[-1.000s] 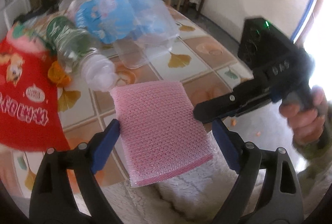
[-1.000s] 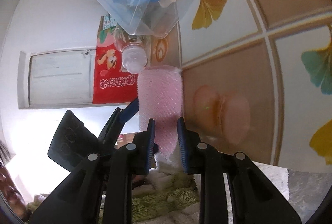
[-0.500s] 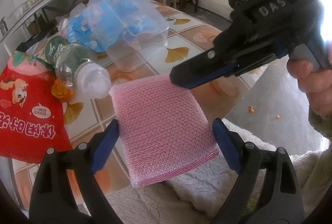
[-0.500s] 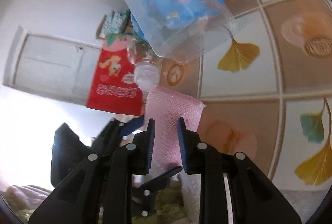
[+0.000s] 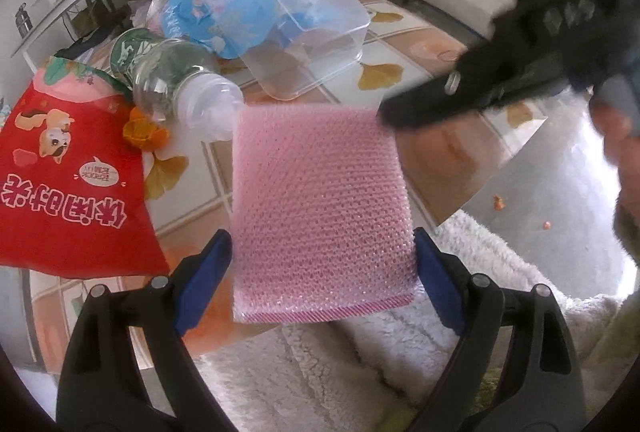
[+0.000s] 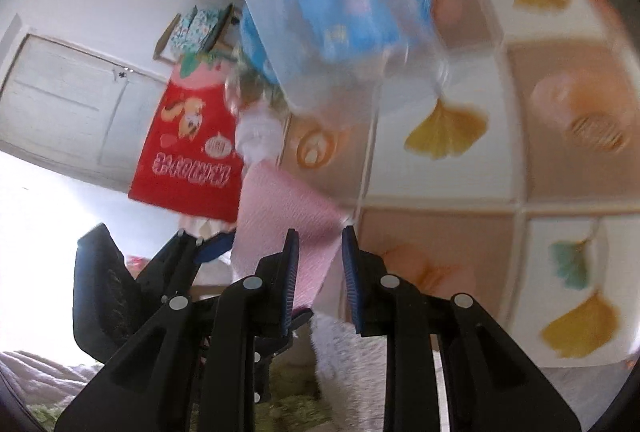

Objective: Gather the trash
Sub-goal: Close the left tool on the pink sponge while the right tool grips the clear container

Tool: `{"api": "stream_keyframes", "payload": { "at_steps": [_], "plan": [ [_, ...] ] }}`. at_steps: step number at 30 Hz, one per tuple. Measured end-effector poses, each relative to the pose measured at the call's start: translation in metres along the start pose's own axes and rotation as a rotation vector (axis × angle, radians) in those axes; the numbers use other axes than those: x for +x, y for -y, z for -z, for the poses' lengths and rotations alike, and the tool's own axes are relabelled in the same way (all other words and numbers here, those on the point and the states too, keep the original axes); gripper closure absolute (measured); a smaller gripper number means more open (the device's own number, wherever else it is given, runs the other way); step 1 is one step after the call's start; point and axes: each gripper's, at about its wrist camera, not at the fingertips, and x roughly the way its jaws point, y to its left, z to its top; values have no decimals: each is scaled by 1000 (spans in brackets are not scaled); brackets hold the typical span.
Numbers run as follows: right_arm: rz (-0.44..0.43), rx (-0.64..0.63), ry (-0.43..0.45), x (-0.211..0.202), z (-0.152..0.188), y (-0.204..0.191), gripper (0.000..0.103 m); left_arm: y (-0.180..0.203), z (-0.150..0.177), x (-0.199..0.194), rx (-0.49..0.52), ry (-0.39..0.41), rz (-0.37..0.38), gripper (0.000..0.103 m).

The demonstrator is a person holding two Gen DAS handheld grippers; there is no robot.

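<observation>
A pink bubble-wrap pouch (image 5: 320, 208) juts out past the table's near edge. My left gripper (image 5: 320, 236) spans its width; the jaws are closing, both blue pads (image 5: 222, 244) pressing its side edges. The right gripper (image 5: 420, 104) hovers blurred at the pouch's far right corner, a hand (image 5: 616, 136) behind it. In the right wrist view my right gripper (image 6: 318, 232) keeps a narrow gap and nothing is pinched in it; the pouch (image 6: 280, 216) shows beyond it, face on. Other trash lies further back: a red snack bag (image 5: 68, 172), a clear bottle (image 5: 172, 84), and orange peel (image 5: 144, 130).
A clear plastic tub (image 5: 304, 32) lies on its side at the back with a blue wrapper (image 5: 200, 8) in it. The table (image 5: 384, 76) has a leaf-patterned top. White fluffy fabric (image 5: 320, 364) lies below the near edge. The grey floor (image 5: 540, 172) at right has orange crumbs.
The right gripper rose and swung from the pouch's right side to above its far right corner. The left jaws drew in a little on the pouch.
</observation>
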Motion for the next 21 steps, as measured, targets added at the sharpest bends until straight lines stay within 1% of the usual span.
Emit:
{"api": "stream_keyframes", "payload": {
  "at_steps": [1,3,5,6,8,10,11,13,17,18,21],
  "plan": [
    [20,-19,32,-7,-3,-3,79,0,0,1,-5,-3,6,24],
    [49,-59,87,-21,-11,-10,71,-1,0,0,-15,-2,12,25],
    [89,-98,153,-34,-22,-17,42,-1,1,-1,-21,-1,20,25],
    [112,-121,189,-40,-27,-22,37,-2,2,-1,-24,0,25,26],
    [151,-186,238,-46,-39,-36,17,-3,3,-3,-29,2,35,26],
    [197,-233,270,-46,-50,-44,8,-4,5,-4,-36,5,44,26],
    [233,-263,275,-43,-59,-48,7,-5,5,-5,-41,8,51,26],
    [285,-300,247,-30,-75,-54,7,-5,6,-6,-49,13,63,27],
    [364,-325,198,-2,-100,-56,7,-6,9,-7,-56,21,86,27],
    [368,-324,192,3,-103,-56,7,-6,9,-7,-55,23,90,27],
    [343,-309,165,13,-111,-53,7,-7,10,-8,-50,27,100,27]
  ]
}}
